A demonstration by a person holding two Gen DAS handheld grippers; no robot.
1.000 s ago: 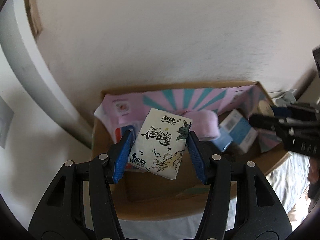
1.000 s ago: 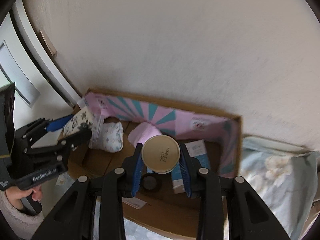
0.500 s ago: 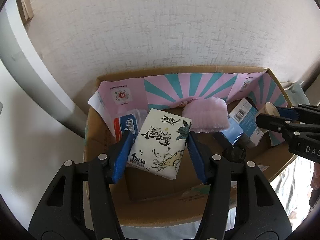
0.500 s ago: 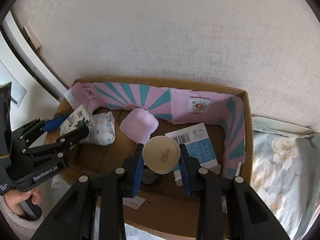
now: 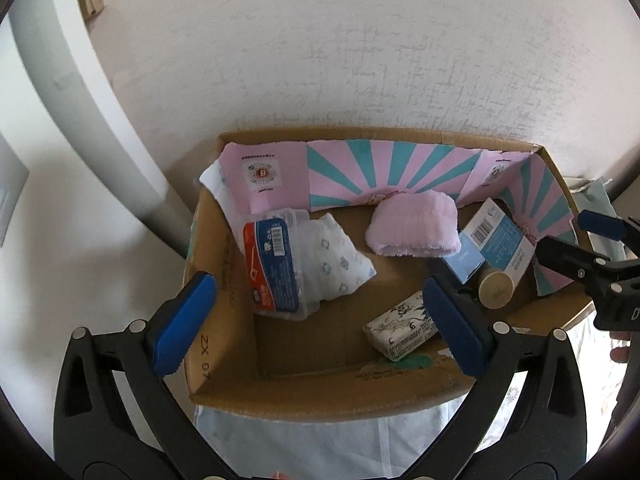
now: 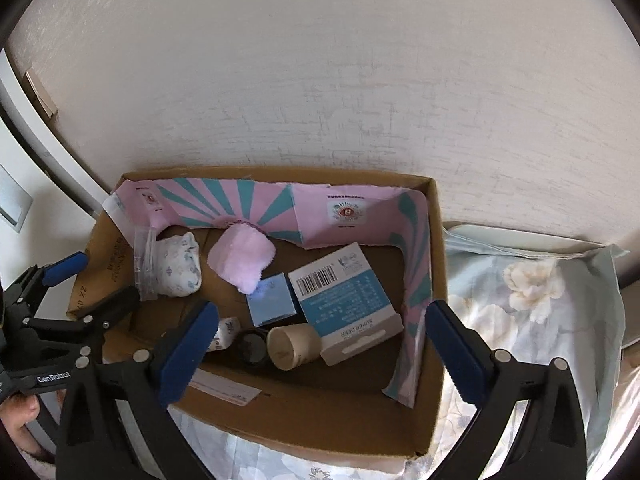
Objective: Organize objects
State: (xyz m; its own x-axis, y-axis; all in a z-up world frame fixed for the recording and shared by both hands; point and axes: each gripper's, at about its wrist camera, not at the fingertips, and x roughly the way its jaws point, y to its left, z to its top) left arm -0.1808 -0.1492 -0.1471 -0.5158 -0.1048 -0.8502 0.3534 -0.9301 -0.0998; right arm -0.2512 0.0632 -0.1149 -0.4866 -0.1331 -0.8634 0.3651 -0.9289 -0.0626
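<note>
An open cardboard box (image 5: 320, 396) (image 6: 304, 424) with a pink and teal liner stands against the wall. Over its left part my left gripper (image 5: 316, 304) (image 6: 96, 284) hangs with its jaws opening wide and nothing pressed between them. The white tissue pack (image 5: 400, 330) (image 6: 226, 332) lies on the box floor below it. My right gripper (image 6: 320, 328) (image 5: 580, 240) is over the right part, its jaws also opening and holding nothing. The beige paper cup (image 6: 294, 346) (image 5: 496, 290) lies on its side on the box floor beneath it.
The box also holds a pink cloth (image 5: 414, 226), a blue and white carton (image 6: 344, 296), a small blue box (image 6: 272, 300), a plastic case (image 5: 276, 264), a patterned white bundle (image 6: 178, 264) and a black lid (image 6: 250, 348). Floral bedding (image 6: 520, 300) lies to the right.
Both grippers have opened wide. The tissue pack has dropped from the left gripper and the paper cup from the right; both now lie in the box.
</note>
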